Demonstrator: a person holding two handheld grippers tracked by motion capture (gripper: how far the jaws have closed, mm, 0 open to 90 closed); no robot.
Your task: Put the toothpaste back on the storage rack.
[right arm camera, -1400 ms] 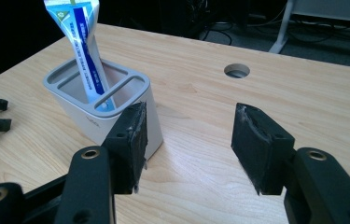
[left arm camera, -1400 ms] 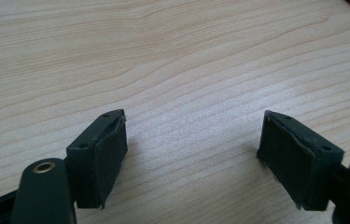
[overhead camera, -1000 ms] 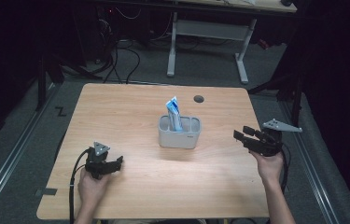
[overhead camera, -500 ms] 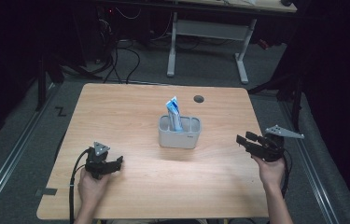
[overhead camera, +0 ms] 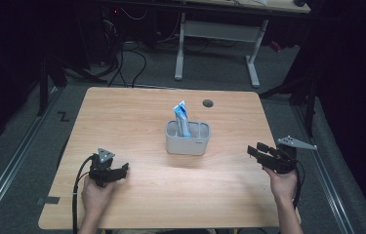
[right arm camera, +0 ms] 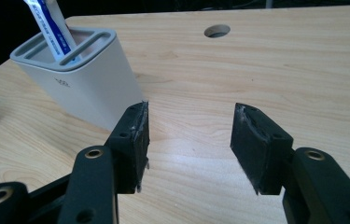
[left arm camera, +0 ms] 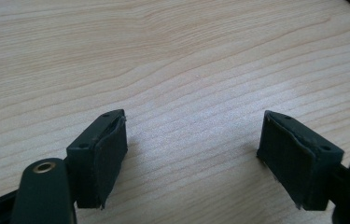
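high view puts the white holder (overhead camera: 188, 139) in the middle of the table (overhead camera: 122, 117), with a blue and white toothpaste tube (overhead camera: 182, 117) standing in it, leaning a little and sticking out above the rim. the right gripper (overhead camera: 254, 150) sits near the table's right edge, pointing toward the holder but well apart from it; its jaws have just been closing a little, yet they stand apart with nothing between them. in the right gripper view the holder (right arm camera: 81, 77) lies ahead and to the left of the jaws, the tube (right arm camera: 51, 28) rising from one of its slots, and a round hole (right arm camera: 217, 31) in the table lies farther ahead. the left gripper (overhead camera: 122, 169) rests low over bare wood, jaws wide and empty, the holder well ahead of it and off to its right

the tube looks light and soft, likely to dent or squirm if pinched hard, with a smooth skin that could slip. best hold is probably across its flat upper end above the rim, pads on the two broad faces, then a straight lift. the holder seems stiff plastic and light enough to tip or drag along, so the free gripper may need to steady its wall
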